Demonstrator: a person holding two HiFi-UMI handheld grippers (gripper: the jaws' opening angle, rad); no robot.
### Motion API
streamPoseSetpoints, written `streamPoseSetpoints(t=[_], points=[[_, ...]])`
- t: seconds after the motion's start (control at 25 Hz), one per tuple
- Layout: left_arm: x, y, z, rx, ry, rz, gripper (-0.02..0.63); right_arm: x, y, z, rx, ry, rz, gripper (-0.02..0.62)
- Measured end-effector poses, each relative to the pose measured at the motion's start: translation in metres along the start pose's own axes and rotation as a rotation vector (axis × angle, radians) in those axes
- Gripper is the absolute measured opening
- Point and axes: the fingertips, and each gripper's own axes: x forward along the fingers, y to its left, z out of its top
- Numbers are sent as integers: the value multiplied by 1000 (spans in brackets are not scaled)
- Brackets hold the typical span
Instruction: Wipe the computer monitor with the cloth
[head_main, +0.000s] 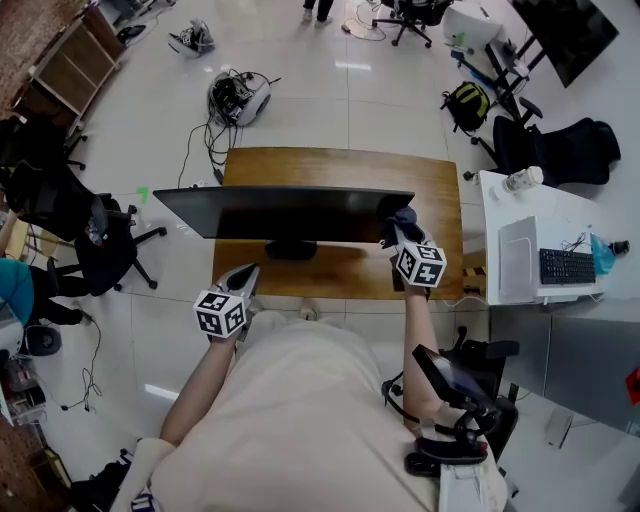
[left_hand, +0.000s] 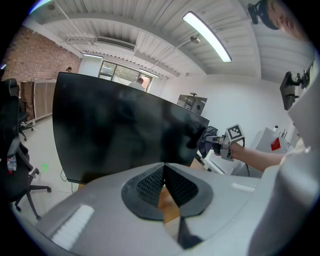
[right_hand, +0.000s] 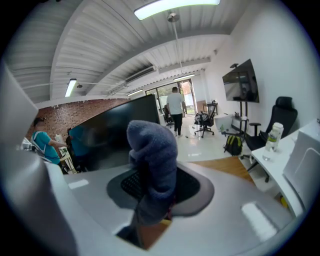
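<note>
- The person's right forearm reaches straight forward over the near edge of the wooden desk (head_main: 330, 165), close to its near right corner.
- The right gripper (head_main: 397, 237) is at the right end of the monitor (head_main: 290, 212), with its marker cube turned up toward the head camera.
- In the right gripper view the right gripper (right_hand: 155, 172) has its jaws clamped on a bunched grey-blue cloth (right_hand: 152, 155). The cloth stands up out of the pads in a thick fold and hangs below them too.
- In the head view the cloth (head_main: 403, 220) sits at the screen's upper right corner. The left gripper view shows the cloth (left_hand: 207, 140) right at the dark screen's right edge.
- The left forearm angles forward from the body, and the left gripper (head_main: 247, 273) is held low at the desk's near left corner, in front of the monitor's left half and apart from it.
- In its own view the left gripper (left_hand: 164, 168) has its ribbed pads pressed together with nothing between them, pointing up at the black screen (left_hand: 120, 135).
- The monitor stands on its foot across the middle of the desk, with its screen facing the person.
</note>
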Motion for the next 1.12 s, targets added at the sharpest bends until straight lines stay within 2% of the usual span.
streamPoseSetpoints(t=[0.44, 1.12], points=[[-4, 1, -3, -2, 26, 30, 5, 22, -9, -55, -1, 111, -4, 115], [-6, 0, -16, 5, 68, 60, 5, 51, -33, -153, 51, 293, -29, 117]])
